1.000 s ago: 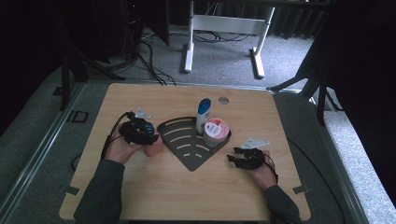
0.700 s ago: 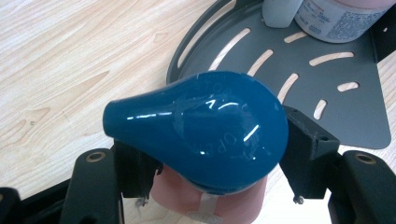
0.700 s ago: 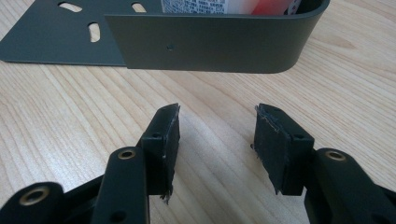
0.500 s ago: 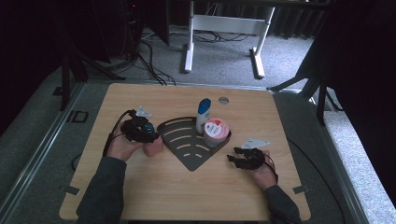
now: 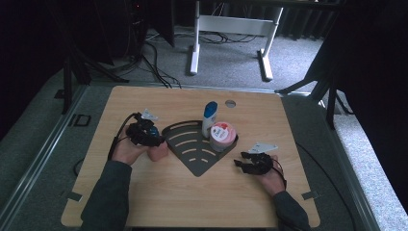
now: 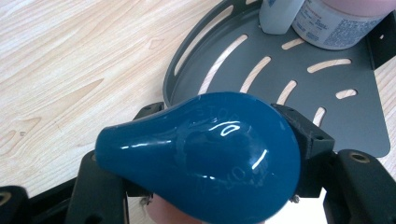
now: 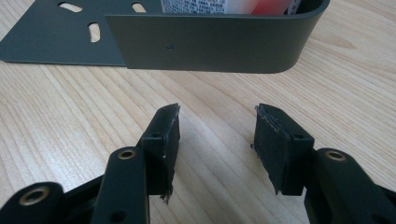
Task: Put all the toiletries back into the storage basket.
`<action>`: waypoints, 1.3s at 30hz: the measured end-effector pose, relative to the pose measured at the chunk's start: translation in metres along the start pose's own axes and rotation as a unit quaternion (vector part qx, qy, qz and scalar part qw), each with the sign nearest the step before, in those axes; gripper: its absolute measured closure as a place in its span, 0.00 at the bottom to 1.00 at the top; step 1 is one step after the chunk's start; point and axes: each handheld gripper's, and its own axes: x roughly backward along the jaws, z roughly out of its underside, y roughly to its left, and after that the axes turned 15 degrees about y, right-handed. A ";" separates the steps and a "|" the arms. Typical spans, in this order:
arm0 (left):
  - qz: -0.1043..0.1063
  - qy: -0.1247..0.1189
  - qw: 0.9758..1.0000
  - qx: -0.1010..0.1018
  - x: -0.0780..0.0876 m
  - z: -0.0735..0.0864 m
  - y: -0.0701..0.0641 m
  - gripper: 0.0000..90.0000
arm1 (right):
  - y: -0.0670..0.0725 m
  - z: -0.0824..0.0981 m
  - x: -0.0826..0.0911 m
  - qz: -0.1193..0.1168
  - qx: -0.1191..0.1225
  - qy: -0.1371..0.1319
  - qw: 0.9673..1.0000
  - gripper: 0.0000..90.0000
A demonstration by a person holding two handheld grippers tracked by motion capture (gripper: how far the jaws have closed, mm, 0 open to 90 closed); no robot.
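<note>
Light wooden table top (image 5: pixel 159 197), seen from above. At its centre lies a dark grey fan-shaped metal rack with slotted floor and raised curved wall (image 5: pixel 190 147), its pointed corner toward 6 o'clock.

In the rack's 1 o'clock corner stand a white bottle with a blue cap (image 5: pixel 209 118) and, just beside it at 4 o'clock, a round tub with a pink-and-white lid (image 5: pixel 222 134); both are upright and appear to touch.

Left gripper (image 5: pixel 144 134): at 9 o'clock of the rack, just beside its curved wall. Its jaws are clamped on a glossy dark blue teardrop-shaped plastic cap (image 6: pixel 201 156); a pale pinkish body (image 5: pixel 158 151) shows below the cap, and whether it rests on the table cannot be told. Left gripper view: narrow end of the cap points to 9 o'clock, rack behind it at 1 o'clock.

Right gripper (image 7: pixel 215 144): at 4 o'clock of the rack, near it but apart. Jaws spread wide with nothing between them, low over bare wood, facing the rack's outer wall.
</note>
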 end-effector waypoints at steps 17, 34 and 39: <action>0.018 -0.044 0.999 -0.011 0.000 0.007 0.004 0.43 | 0.000 0.000 0.000 0.000 0.000 0.000 1.000 0.56; 0.002 -0.060 0.998 -0.012 0.011 0.012 0.004 0.54 | 0.000 0.000 0.000 -0.001 -0.001 0.000 1.000 0.56; 0.000 -0.057 0.998 -0.012 0.012 0.012 0.004 0.58 | 0.000 0.000 0.000 -0.002 -0.001 0.000 1.000 0.56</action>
